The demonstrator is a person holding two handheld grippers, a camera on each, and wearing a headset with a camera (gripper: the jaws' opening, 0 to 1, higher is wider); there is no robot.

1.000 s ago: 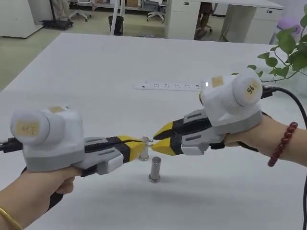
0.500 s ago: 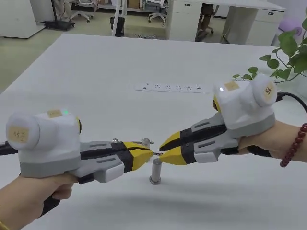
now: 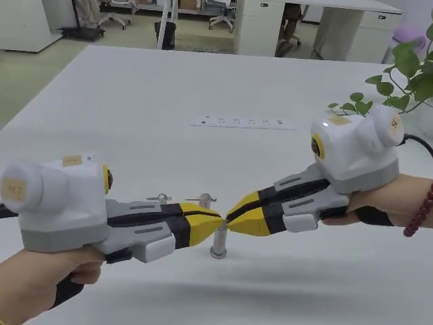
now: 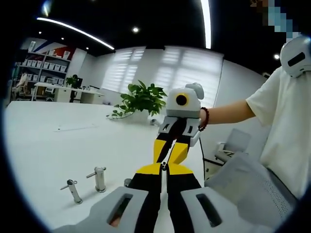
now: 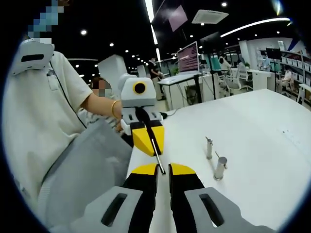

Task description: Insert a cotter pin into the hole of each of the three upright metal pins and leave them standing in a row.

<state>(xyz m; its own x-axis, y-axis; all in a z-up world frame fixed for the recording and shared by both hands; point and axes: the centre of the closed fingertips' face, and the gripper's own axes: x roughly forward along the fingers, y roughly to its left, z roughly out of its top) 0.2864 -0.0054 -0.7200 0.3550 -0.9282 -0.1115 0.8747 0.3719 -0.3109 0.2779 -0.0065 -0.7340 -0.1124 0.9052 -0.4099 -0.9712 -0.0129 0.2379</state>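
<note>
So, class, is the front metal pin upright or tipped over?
Upright: the front metal pin stands on its flat base on the table.

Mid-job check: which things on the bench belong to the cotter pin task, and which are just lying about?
Job: left gripper; right gripper; cotter pin between their tips; bare metal pin nearest them; left rear pin and right rear pin, each already crossed by a cotter pin.
Lying about: power strip; plant.
</note>
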